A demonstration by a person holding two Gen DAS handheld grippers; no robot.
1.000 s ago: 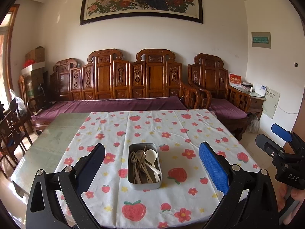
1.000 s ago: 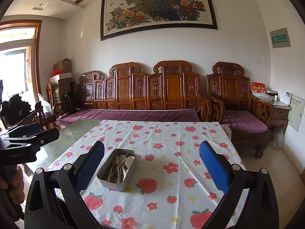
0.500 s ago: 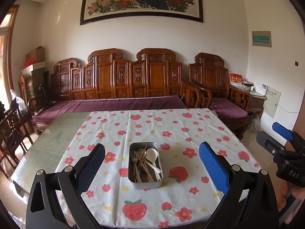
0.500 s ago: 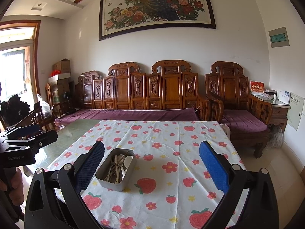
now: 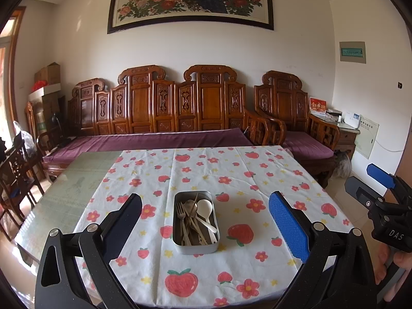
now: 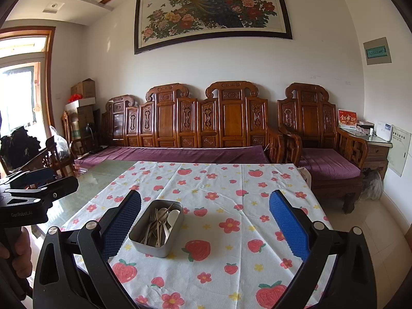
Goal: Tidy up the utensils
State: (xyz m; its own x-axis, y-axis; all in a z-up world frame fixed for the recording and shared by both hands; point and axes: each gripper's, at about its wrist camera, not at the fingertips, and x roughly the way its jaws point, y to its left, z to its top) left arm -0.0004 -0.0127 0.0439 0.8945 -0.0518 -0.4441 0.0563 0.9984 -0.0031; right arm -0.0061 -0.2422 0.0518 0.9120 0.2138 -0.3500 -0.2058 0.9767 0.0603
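While claws gape — utensil tin [image 5: 195, 221].

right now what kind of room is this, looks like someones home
Most likely a home living room used for eating too. A carved wooden sofa with purple cushions lines the wall under a framed peacock painting, and the table's strawberry-print tablecloth carries a metal tin of utensils.

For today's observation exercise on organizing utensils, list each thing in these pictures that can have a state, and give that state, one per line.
Left gripper: open, empty, above the near table edge.
Right gripper: open, empty, clear of the tin.
Metal tin: lidless, upright on the cloth.
Forks: lying jumbled in the tin.
White spoon: in the tin, bowl toward the sofa.
Tablecloth: spread flat, leaving the glass tabletop bare on the left.
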